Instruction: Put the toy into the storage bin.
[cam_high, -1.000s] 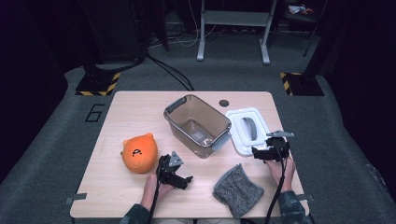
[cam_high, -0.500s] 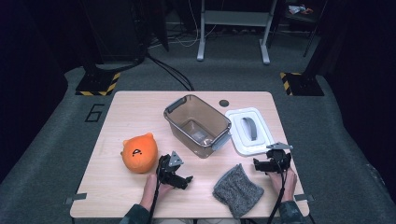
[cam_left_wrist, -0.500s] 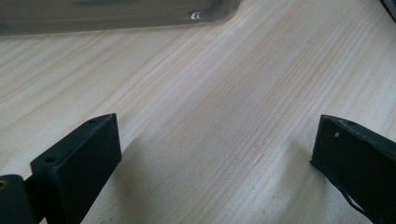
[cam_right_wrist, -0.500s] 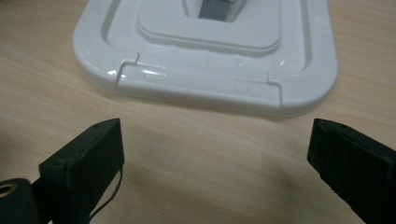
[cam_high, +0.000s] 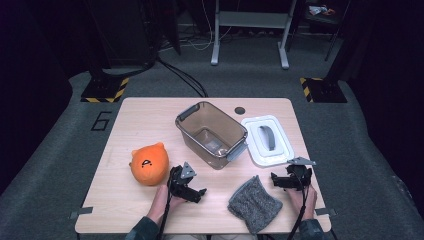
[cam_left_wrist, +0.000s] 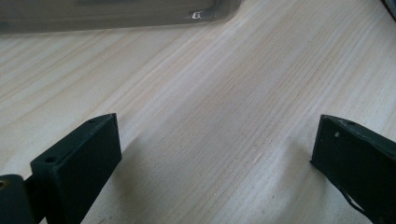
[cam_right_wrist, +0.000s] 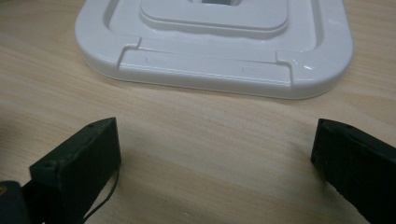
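We are holding right tongs (cam_high: 280, 181) wide open, empty, low over tabletop (cam_high: 150, 112), just short of white lid (cam_high: 267, 140) lying flat beside clear bin (cam_high: 212, 134). Grey cloth (cam_high: 254, 204) lying just left of right tongs. Left tongs (cam_high: 197, 192) gaping too, gripping nothing, resting near orange plush toy (cam_high: 148, 163).

Bare desk (cam_high: 150, 120) lies open at 10 o'clock and along the near edge at 7 o'clock. The brown bin (cam_high: 211, 134) blocks the middle, with the white lid (cam_high: 267, 141) just beside it at 3 o'clock. The orange plush (cam_high: 148, 163) stands at 9 o'clock of the left tool (cam_high: 192, 190), the grey cloth (cam_high: 254, 204) between both tools. Ahead of the right tool (cam_right_wrist: 215, 154), an open strip of wood runs up to the lid.
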